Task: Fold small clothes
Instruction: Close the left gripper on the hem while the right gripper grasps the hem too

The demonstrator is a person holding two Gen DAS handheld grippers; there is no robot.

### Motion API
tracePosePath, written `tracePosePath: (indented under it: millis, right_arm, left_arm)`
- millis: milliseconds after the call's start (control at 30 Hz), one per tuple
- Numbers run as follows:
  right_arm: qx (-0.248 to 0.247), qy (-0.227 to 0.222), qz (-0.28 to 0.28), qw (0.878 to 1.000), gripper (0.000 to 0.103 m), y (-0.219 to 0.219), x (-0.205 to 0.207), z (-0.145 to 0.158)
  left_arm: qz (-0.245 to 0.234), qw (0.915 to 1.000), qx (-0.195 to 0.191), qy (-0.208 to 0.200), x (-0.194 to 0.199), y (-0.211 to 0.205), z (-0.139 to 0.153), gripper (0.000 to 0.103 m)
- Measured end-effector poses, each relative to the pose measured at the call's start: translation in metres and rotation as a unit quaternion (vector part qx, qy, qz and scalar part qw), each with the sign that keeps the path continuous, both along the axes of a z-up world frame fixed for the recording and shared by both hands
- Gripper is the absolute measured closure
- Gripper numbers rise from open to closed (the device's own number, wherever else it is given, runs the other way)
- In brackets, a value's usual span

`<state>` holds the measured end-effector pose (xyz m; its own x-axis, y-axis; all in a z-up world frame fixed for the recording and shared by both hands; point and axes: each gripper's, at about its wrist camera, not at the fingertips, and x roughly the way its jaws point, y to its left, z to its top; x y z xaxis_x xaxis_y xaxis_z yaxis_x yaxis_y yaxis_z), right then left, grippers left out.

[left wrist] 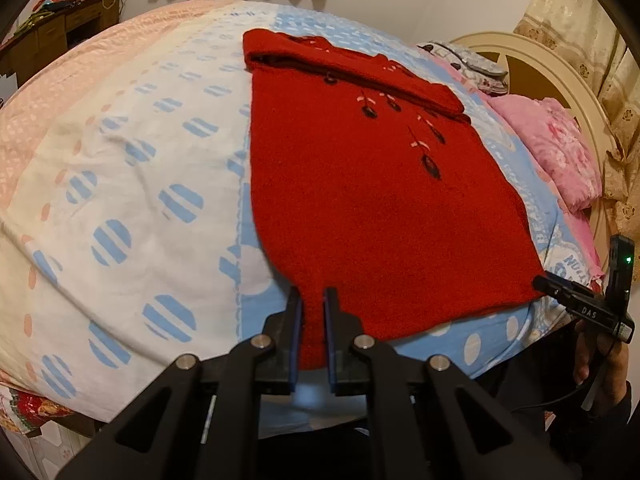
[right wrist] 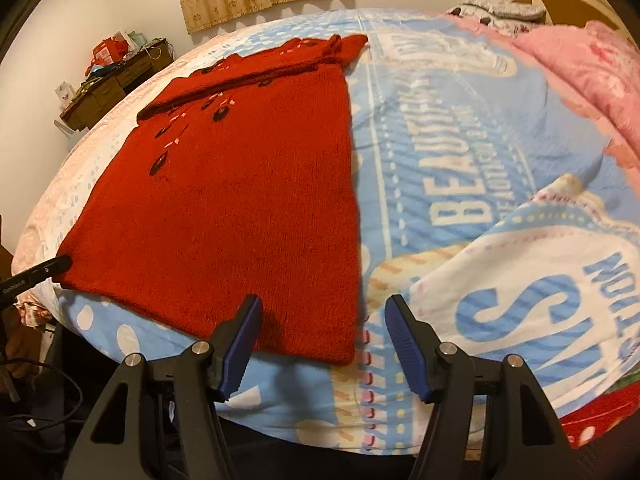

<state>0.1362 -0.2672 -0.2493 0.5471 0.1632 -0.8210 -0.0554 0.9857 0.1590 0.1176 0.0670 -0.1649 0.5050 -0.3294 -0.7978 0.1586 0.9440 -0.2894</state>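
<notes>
Presently, the red knitted sweater lay spread flat on the blue-and-white printed bedsheet, its near hem toward the edge of the bed and its far end folded over, with dark embroidered flowers and pink stitches showing along that fold. The left gripper had its blue-padded fingers drawn nearly together, pinching the near left corner of the sweater; red knit filled the narrow gap between the pads. In the right wrist view the right gripper stood over the near right corner of the same sweater, jaws well apart: its left finger lay over the red knit, its right finger lay over bare sheet beyond the sweater's right edge, and neither pad was seen pressing on the cloth. Whether the tips touched the fabric could not be told. The tip of each gripper showed at the edge of the other's view, at opposite corners of the near hem. A pink quilt was bunched at the far right by the cream headboard, well apart from the sweater. A wooden desk with clutter stood at the far left against the wall.
</notes>
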Motion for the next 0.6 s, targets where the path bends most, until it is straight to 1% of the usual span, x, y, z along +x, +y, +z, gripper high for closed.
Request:
tracePosePath:
  millis: [33, 67, 100, 167, 300, 367, 467, 600]
  right_arm:
    - [0.005, 0.005, 0.003, 1.0, 0.049, 0.001, 0.0, -0.003]
    - [0.012, 0.009, 0.006, 1.0, 0.063, 0.001, 0.0, -0.005]
    - [0.02, 0.012, 0.009, 1.0, 0.07, 0.0, 0.0, -0.006]
    - [0.029, 0.011, 0.015, 0.999, 0.095, 0.001, -0.001, -0.006]
    - [0.045, -0.026, 0.023, 0.998, 0.095, 0.003, -0.008, 0.011]
    - [0.049, -0.054, 0.023, 0.997, 0.095, 0.003, -0.013, 0.025]
    - [0.057, -0.088, 0.014, 0.994, 0.095, -0.001, -0.019, 0.039]
    - [0.06, -0.122, 0.008, 0.991, 0.096, 0.001, -0.026, 0.056]
  left_arm:
    - [-0.001, 1.0, -0.002, -0.001, 0.0, 0.0, 0.001, 0.092]
    - [-0.002, 1.0, -0.005, -0.002, -0.001, 0.001, 0.002, 0.092]
    - [-0.003, 1.0, -0.006, -0.003, -0.001, 0.001, 0.002, 0.093]
    - [-0.007, 0.9999, -0.009, -0.011, -0.002, 0.001, 0.006, 0.094]
    - [-0.008, 0.9992, -0.022, -0.033, -0.004, 0.005, 0.018, 0.094]
    - [-0.005, 0.9986, -0.028, -0.045, -0.005, 0.01, 0.025, 0.094]
    - [-0.003, 0.9977, -0.035, -0.057, -0.003, 0.013, 0.032, 0.094]
    - [-0.011, 0.9966, -0.039, -0.072, 0.0, 0.011, 0.04, 0.094]
